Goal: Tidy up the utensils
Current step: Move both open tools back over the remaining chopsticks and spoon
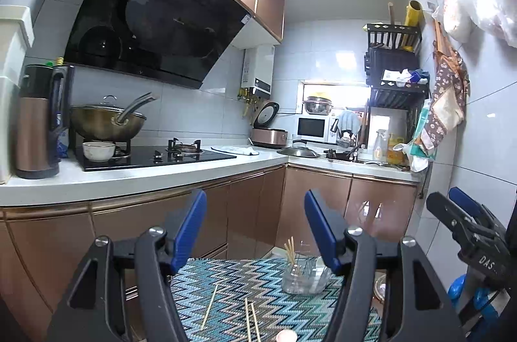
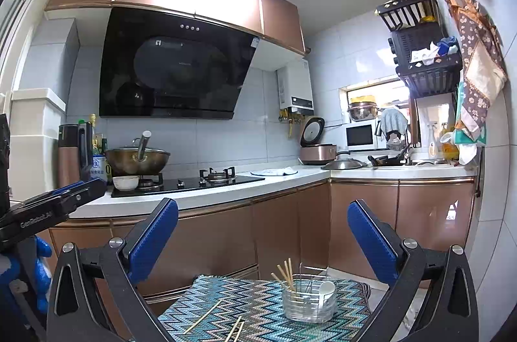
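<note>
A clear glass jar (image 1: 305, 277) (image 2: 308, 303) stands on a zigzag-patterned mat (image 1: 245, 287) (image 2: 258, 306). It holds a few wooden chopsticks (image 2: 286, 274), a white spoon (image 2: 326, 290) and some metal utensils. Loose chopsticks (image 1: 209, 306) (image 2: 202, 317) lie on the mat nearer to me. My left gripper (image 1: 254, 196) is held level above the mat, open, with nothing between its blue pads. My right gripper (image 2: 262, 204) is open wider and also holds nothing. Each gripper appears at the edge of the other's view: the right gripper (image 1: 444, 196) and the left gripper (image 2: 93, 185).
Beyond the mat runs an L-shaped white counter (image 2: 226, 196) over copper cabinet doors. On it stand a gas hob with a wok (image 2: 137, 159), a white bowl (image 2: 126, 182), a thermos (image 1: 34, 129), a rice cooker (image 2: 316, 153) and a sink. A black rack (image 2: 420, 51) hangs on the right wall.
</note>
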The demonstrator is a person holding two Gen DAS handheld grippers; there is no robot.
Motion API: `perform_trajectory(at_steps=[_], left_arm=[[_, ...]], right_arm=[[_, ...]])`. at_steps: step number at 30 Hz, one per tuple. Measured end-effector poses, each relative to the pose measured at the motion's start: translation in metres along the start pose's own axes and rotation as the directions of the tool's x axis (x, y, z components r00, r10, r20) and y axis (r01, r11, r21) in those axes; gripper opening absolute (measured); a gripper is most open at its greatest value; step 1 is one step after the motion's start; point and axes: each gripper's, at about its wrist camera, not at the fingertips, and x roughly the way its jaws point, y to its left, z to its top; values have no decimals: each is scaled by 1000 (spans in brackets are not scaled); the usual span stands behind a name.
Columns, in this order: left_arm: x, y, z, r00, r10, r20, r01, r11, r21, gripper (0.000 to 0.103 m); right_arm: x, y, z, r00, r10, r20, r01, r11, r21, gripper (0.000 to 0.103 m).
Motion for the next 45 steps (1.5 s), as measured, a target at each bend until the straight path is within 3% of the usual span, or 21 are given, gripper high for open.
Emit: perform_trajectory(at_steps=[7,13,21,26,38,42,45], left_arm=[[-27,12,-12,999,39,-12,-39,999,11,62],[-51,19,-18,994,106,39,-107,994,25,71],[-62,24,-22,988,111,108,-113,993,17,72],[-54,25,-32,992,93,91,-94,996,10,72],[8,28,-61,994,68,-82,-65,997,38,72],[41,34,-76,983,45,-178,-40,999,31,72],[72,39,-95,962,24,-273,-22,1000,9,72]], right_arm=[[-22,19,-10,1000,20,17,-20,1000,-4,103],[-37,20,-14,999,23,45,-25,999,28,103],[-37,22,-19,998,45,38,-46,999,26,103],[-30,22,-28,999,52,13,-53,998,26,103],[7,6,-56,995,68,-76,-62,995,78,103],[33,0,-73,983,64,-174,-48,994,98,103],[55,-7,-92,962,87,-259,-53,989,137,103]])
